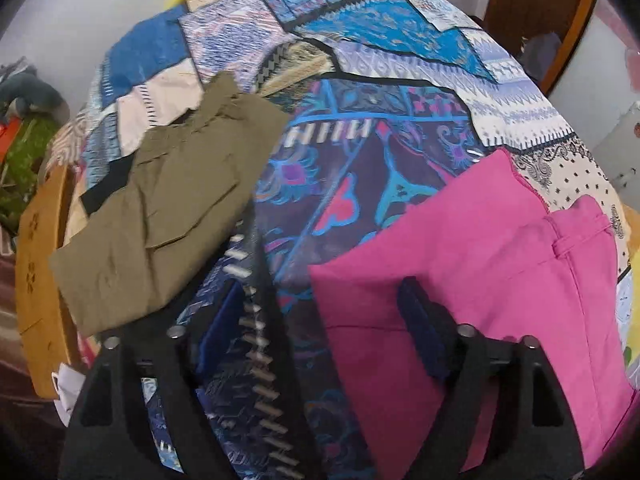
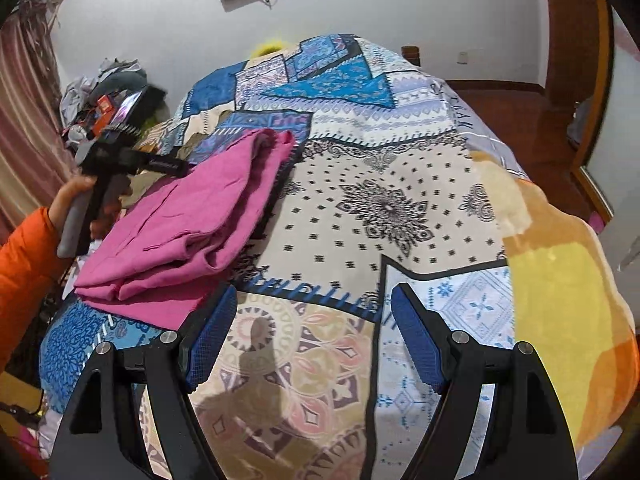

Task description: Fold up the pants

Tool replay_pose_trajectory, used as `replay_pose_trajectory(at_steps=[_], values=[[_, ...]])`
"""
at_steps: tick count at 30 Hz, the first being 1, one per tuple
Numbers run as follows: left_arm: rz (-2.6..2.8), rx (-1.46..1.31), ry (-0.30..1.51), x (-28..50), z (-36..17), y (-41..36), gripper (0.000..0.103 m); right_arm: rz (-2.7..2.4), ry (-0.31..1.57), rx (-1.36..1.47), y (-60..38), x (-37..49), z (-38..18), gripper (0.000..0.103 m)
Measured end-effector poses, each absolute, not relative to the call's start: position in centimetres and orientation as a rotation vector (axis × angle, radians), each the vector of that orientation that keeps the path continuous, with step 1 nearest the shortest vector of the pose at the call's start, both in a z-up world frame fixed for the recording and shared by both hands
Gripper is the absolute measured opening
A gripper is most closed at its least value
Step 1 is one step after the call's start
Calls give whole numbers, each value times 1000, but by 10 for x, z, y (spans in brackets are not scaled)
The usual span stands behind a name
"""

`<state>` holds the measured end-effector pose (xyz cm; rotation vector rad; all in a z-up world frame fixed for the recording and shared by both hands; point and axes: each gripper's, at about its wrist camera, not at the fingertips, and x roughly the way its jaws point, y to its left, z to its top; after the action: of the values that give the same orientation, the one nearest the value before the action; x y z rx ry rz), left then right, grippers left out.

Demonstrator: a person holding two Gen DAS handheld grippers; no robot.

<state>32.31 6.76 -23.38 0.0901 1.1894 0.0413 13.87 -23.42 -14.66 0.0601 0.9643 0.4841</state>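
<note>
Pink pants (image 1: 480, 280) lie folded on the patterned bedspread; they also show in the right wrist view (image 2: 180, 232) at the left. My left gripper (image 1: 320, 332) is open and empty, its right finger over the pink pants' near edge; it shows in the right wrist view (image 2: 132, 160), held by a hand in an orange sleeve. Folded olive pants (image 1: 168, 208) lie left of it. My right gripper (image 2: 312, 340) is open and empty above the bedspread, right of the pink pants.
The patchwork bedspread (image 2: 380, 200) covers the bed. A yellow-orange blanket (image 2: 560, 280) lies at its right side. A wooden bed board (image 1: 40, 272) and clutter (image 2: 104, 88) stand at the left. A wooden door frame (image 2: 568, 60) is at the right.
</note>
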Motion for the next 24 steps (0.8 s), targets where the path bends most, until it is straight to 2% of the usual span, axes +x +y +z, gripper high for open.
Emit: replay_pose_trajectory(at_steps=[8, 15, 24], values=[[96, 139, 1153, 262, -221, 91, 86, 470, 926, 77, -238, 140, -138, 76], [32, 37, 1199, 195, -213, 107, 86, 522, 894, 74, -222, 140, -128, 76], [-11, -48, 1156, 150, -210, 95, 86, 616, 931, -10, -185, 139, -138, 76]])
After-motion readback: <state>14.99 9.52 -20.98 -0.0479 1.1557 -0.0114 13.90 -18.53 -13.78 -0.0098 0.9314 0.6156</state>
